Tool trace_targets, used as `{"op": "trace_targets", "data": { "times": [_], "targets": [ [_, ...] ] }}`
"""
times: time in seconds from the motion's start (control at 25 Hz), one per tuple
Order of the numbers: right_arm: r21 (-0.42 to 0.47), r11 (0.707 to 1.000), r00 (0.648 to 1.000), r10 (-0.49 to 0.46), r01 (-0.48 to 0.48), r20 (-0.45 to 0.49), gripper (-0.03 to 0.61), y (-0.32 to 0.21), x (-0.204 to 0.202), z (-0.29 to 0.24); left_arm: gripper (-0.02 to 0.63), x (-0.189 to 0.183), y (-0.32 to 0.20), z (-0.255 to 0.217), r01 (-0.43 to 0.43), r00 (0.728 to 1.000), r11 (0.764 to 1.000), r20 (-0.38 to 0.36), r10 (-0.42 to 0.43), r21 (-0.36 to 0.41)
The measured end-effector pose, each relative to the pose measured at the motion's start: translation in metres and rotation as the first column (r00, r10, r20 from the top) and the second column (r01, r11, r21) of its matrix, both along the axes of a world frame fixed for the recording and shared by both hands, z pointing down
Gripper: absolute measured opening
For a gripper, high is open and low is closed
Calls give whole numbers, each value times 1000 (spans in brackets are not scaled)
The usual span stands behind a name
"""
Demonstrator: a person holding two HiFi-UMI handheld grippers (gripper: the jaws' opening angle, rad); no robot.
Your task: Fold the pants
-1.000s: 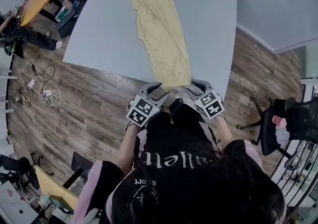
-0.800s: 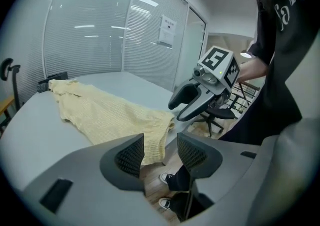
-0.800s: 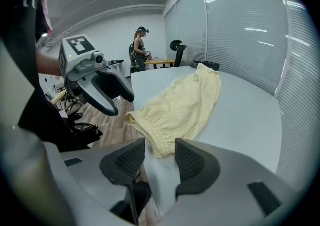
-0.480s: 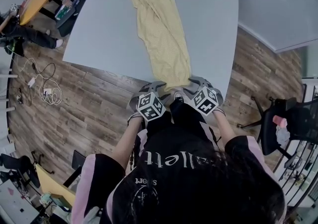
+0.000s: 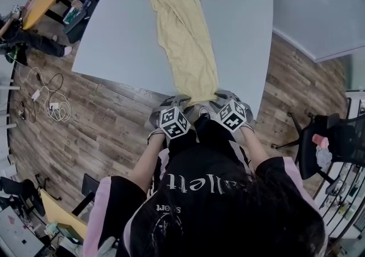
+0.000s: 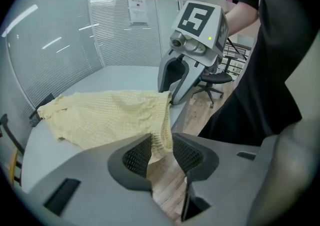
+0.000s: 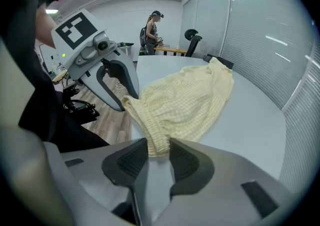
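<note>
As the head view showed, your long yellow woven pants (image 5: 183, 39) lay on the pale grey table (image 5: 117, 33) from twelve o'clock to six. Left gripper view: your left gripper (image 6: 162, 142), jaws just closing, pinched the hem. Right gripper view: your right gripper (image 7: 159, 149), likewise closing, pinched the hem too.

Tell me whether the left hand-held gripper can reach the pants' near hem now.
Probably yes: the pants' hem already hangs between the left hand-held gripper's jaws, which have just been closing; nothing blocks it.
</note>
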State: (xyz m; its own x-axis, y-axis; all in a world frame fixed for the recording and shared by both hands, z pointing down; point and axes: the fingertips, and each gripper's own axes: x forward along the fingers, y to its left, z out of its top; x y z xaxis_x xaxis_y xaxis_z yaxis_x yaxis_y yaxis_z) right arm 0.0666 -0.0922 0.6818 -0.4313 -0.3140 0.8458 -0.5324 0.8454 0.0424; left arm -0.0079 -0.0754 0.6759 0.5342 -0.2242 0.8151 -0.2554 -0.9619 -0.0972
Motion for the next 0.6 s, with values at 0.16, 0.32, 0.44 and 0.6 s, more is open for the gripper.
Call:
{"op": "trace_targets", "data": {
  "times": [0.16, 0.32, 0.44, 0.6],
  "targets": [
    [-19, 1000, 1000, 9, -8, 18, 130, 2, -1, -1, 135, -2, -1, -3, 60, 997, 998, -50, -61, -32],
    [-86, 993, 990, 88, -79, 114, 86, 2, -4, -10, 112, -7, -1, -14, 145, 978, 983, -135, -159, -111],
    [-118, 985, 975, 146, -127, 170, 81, 2, -5, -19, 107, -9, -2, -25, 184, 960, 971, -184, -210, -150],
    [-110, 982, 960, 177, -156, 216, 80, 1, -5, -35, 104, -12, -4, -47, 211, 929, 957, -264, -260, -202]
  ]
}}
